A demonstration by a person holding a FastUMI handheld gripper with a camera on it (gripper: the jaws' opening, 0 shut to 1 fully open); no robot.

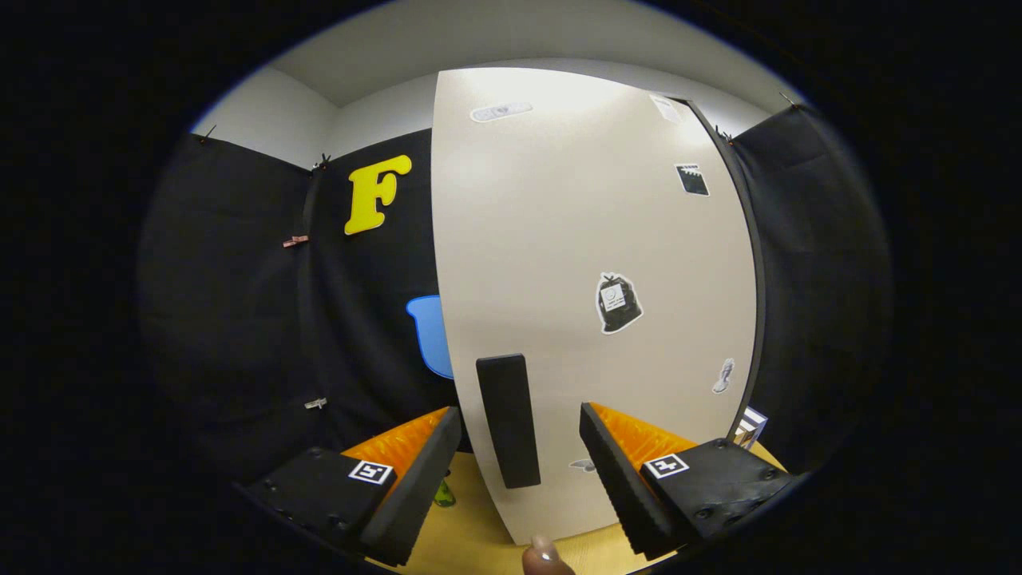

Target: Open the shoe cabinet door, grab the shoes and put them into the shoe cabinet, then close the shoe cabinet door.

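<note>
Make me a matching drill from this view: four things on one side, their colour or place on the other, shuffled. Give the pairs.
Things:
1. cabinet door
2. door handle
3. finger pads
4. fingertip

Descriptions:
A. black bar between the open gripper's fingers
B. orange, ridged
C. pale beige, with stickers
D. below the door's bottom edge

Pairs: 1-C, 2-A, 3-B, 4-D

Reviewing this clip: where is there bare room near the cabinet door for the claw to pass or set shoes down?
The open claw straddles the door's black handle, with gaps either side of it. Bare wooden floor shows between the fingers, below the cabinet door. It is tighter by the left finger, where a small green object lies, and at a fingertip nearest the camera.
</note>
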